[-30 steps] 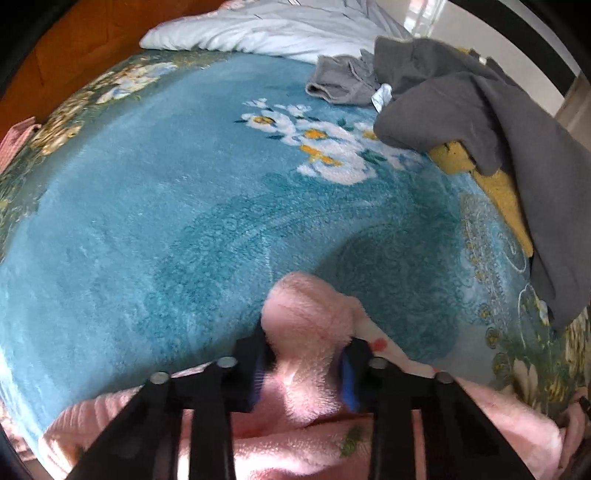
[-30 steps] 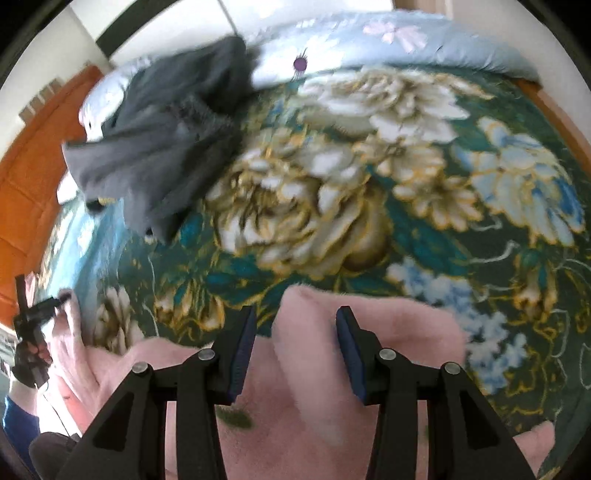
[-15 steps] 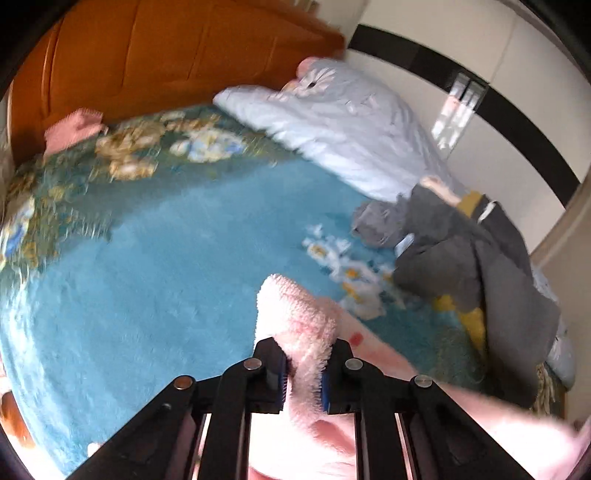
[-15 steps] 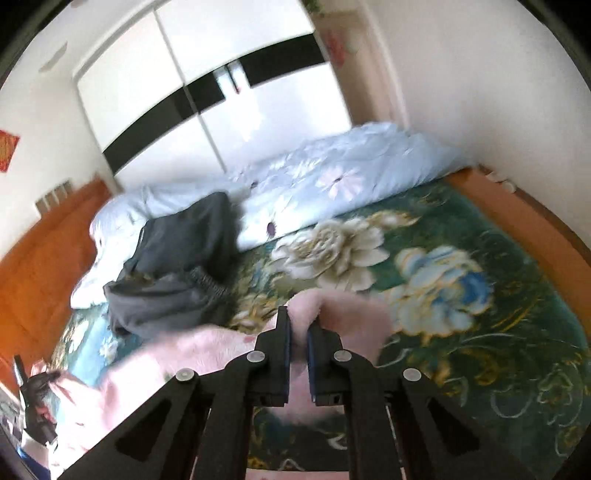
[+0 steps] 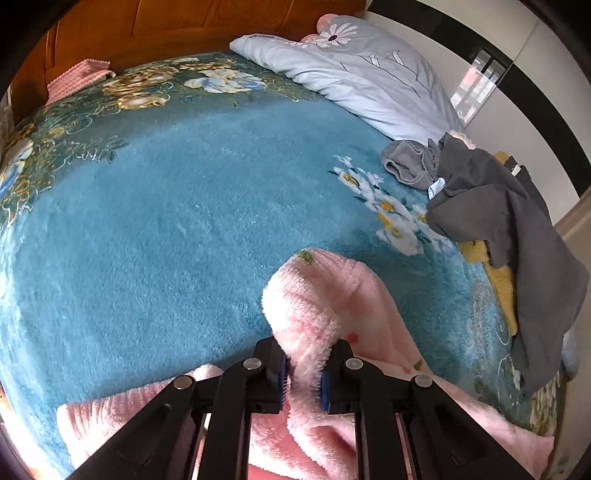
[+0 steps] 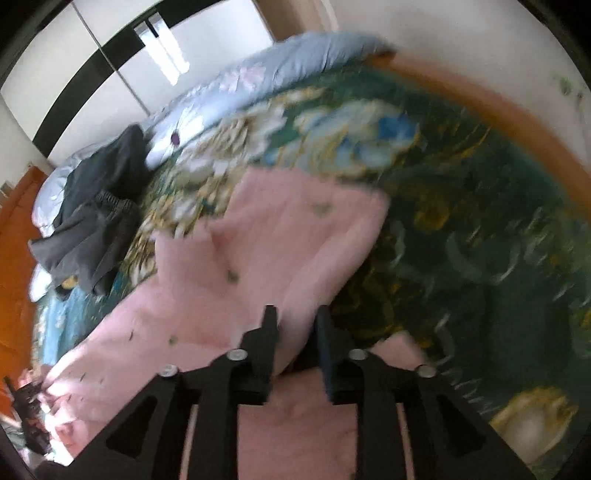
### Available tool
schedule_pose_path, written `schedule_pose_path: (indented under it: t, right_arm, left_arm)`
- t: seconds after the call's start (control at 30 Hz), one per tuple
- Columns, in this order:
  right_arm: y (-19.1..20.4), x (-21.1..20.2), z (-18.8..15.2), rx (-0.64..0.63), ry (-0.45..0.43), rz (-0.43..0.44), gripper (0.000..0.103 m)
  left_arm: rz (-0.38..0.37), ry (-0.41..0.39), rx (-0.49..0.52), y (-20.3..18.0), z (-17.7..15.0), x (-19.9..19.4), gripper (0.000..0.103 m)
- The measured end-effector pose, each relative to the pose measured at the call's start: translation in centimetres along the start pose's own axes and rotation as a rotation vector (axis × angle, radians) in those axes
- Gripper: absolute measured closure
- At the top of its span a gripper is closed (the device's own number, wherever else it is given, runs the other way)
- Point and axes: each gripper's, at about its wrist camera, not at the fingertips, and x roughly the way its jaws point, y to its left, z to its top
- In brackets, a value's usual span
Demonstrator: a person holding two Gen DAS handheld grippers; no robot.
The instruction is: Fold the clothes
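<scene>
- Pink fleece garment point(image 5: 325, 295), fluffy and dotted with small green and red motifs, lies on the blue plush floral blanket point(image 5: 147, 221) that covers the bed, at the near edge in both wrist views.
- Left gripper point(image 5: 303, 373), black with blue pads, is clamped tight on a bunched fold of the pink fleece; the fabric bulges up above the pads and drapes away to either side.
- Right gripper point(image 6: 295, 347) has its jaws opening, with a ridge of the same pink garment point(image 6: 258, 251) between them; the view is motion-blurred, so whether the pads press on the cloth cannot be told.
- In the right wrist view the garment spreads out beyond the fingers over the dark green, flower-patterned part of the blanket point(image 6: 461, 221).
- A heap of dark grey clothes point(image 5: 498, 206) sits near the blanket's far right side, over a mustard-yellow item point(image 5: 502, 284).
- A pale blue quilt with a daisy print point(image 5: 362, 66) lies along the far side, beside the orange wooden headboard point(image 5: 147, 29).
- A small folded pink ribbed cloth point(image 5: 77, 77) rests by the headboard, well apart from the garment.
</scene>
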Motion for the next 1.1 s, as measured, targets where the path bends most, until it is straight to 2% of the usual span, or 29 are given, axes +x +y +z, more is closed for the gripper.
schedule_pose_path:
  t: [0.1,0.2,0.33,0.5,0.6,0.63,0.67,0.7,0.73,0.8,0.9,1.0,1.1]
  right_arm:
    - [1.0,0.5,2.4,-0.021,-0.017,0.025,0.059]
    - [3.0,3.7,4.6,-0.078,0.031,0.055,0.058]
    - [4.4,8.6,7.2,-0.032,0.112,0.056,0.058]
    - [4.9,13.9,9.4,0.064,0.183,-0.041,0.054]
    - [4.7,15.2,9.7,0.108,0.208,-0.070,0.054]
    - [4.8,15.2,9.8,0.105,0.204,-0.077,0.054]
    - [5.0,15.1,9.8,0.090,0.202,-0.091,0.061]
    - [5.1,15.0,9.9,0.073,0.198,-0.114,0.085]
    - [5.0,15.0,10.0,0.058,0.190,-0.133,0.093]
    - [4.0,14.5,10.7,0.093,0.175,-0.095,0.096]
    - [2.0,12.4,12.7,0.172,0.076,-0.069,0.097]
    - [0.2,9.9,15.6,0.239,-0.046,-0.086,0.098]
    - [-1.0,8.9,18.0,0.302,-0.104,-0.077,0.098]
  left_arm:
    - [0.003,0.015,-0.014,0.0,-0.2,0.6,0.089]
    - [0.005,0.020,-0.023,0.0,-0.3,0.8,0.088]
    - [0.006,0.029,-0.027,0.0,0.1,0.7,0.086]
    - [0.018,0.031,-0.012,-0.5,0.5,0.8,0.086]
    - [0.030,0.029,-0.004,-1.0,0.9,1.0,0.086]
    - [0.032,0.027,-0.004,-1.1,1.1,1.1,0.086]
    - [0.036,0.021,-0.002,-1.4,1.2,1.1,0.086]
    - [0.040,0.014,0.003,-1.6,1.5,1.1,0.087]
    - [0.045,0.004,0.014,-2.0,1.7,1.0,0.088]
    - [0.042,-0.020,0.052,-3.0,2.6,0.6,0.089]
    - [0.038,-0.057,0.101,-4.8,4.2,-0.2,0.089]
    - [0.042,-0.082,0.109,-6.2,6.2,-0.3,0.089]
    - [0.063,-0.094,0.109,-7.3,8.0,0.7,0.089]
